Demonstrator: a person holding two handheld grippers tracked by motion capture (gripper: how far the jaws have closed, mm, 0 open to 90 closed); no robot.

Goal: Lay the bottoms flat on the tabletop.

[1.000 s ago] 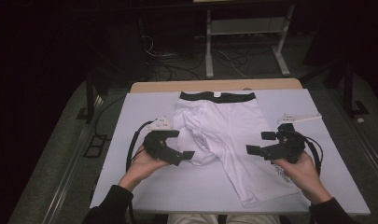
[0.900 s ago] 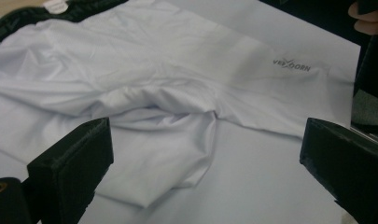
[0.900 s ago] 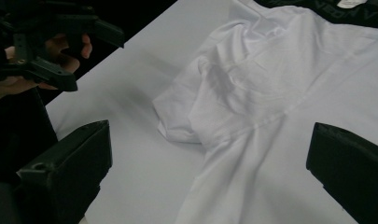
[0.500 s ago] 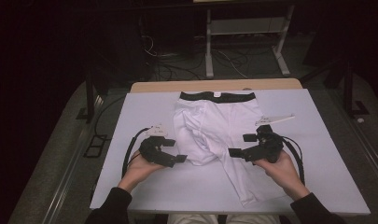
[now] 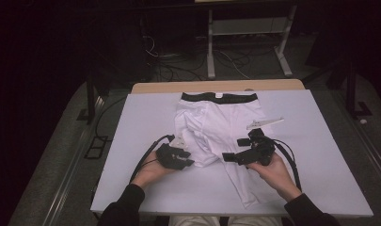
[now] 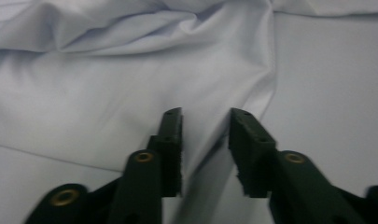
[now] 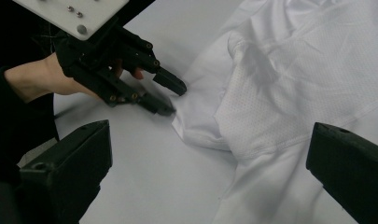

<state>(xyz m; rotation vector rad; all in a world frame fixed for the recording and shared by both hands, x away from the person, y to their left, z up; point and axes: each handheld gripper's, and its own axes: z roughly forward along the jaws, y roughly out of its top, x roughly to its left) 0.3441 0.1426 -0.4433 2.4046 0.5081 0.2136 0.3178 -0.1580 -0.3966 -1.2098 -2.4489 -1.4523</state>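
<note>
White shorts (image 5: pixel 216 127) are spread on the table (image 5: pixel 320 160), black waistband at the far edge, one leg bunched up at mid-garment. The left gripper (image 5: pixel 187 162) is held part-open at that folded hem, nothing yet pinched. The right gripper (image 5: pixel 231 155) is spread wide above the other leg, empty. The fabric is judged light, limp and slippery; a doubled hem edge would be best gripped.

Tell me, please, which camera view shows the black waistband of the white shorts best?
The high view: the waistband lies flat along the far edge of the shorts, seen end to end. The left gripper view has bare white cloth ahead of its open jaws; the right gripper view has crumpled mesh cloth and the left gripper at its edge.
</note>
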